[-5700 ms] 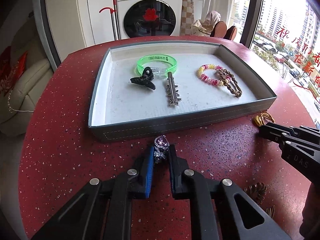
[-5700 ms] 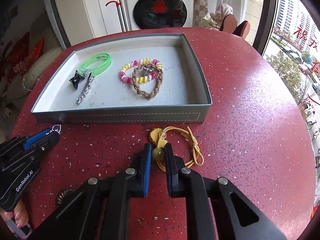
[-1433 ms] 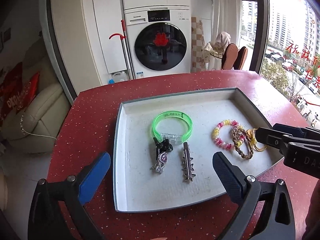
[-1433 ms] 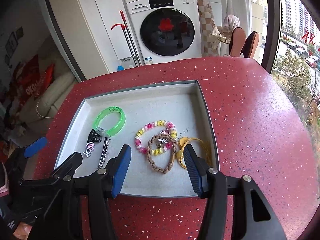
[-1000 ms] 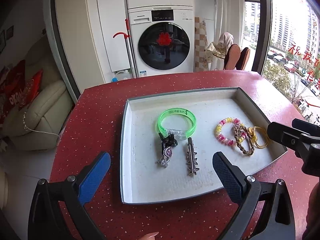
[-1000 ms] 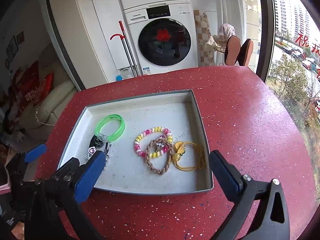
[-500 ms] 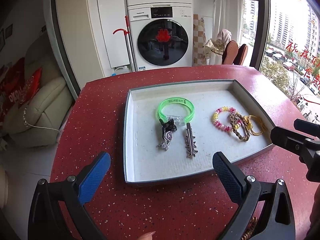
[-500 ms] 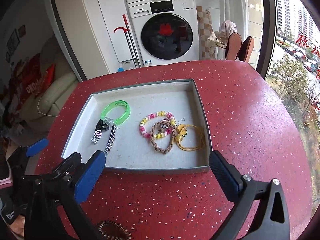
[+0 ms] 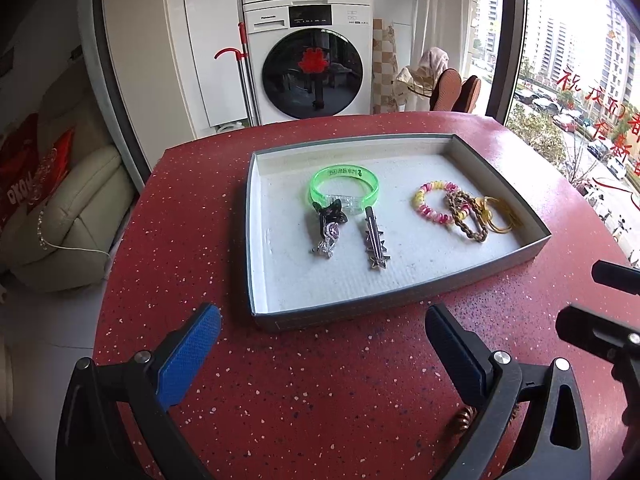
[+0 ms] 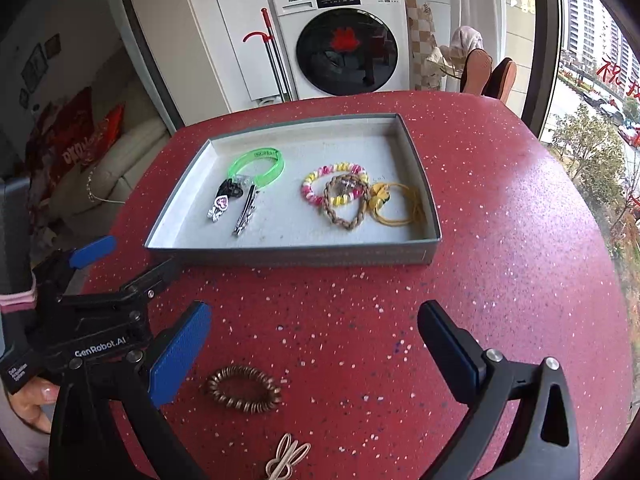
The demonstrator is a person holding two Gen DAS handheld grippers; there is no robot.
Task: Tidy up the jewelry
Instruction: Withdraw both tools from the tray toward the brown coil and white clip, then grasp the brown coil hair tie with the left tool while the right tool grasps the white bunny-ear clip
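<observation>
Coiled bronze hair tie — loose (tabletop)

Black fingers, blue pads, silver screws

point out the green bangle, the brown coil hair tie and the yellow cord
green bangle (image 9: 345, 188), left wrist view, on its near clear band
brown coil hair tie (image 10: 243, 389), right wrist view, on its near coils
yellow cord (image 10: 400, 204), right wrist view, on its loop
</observation>
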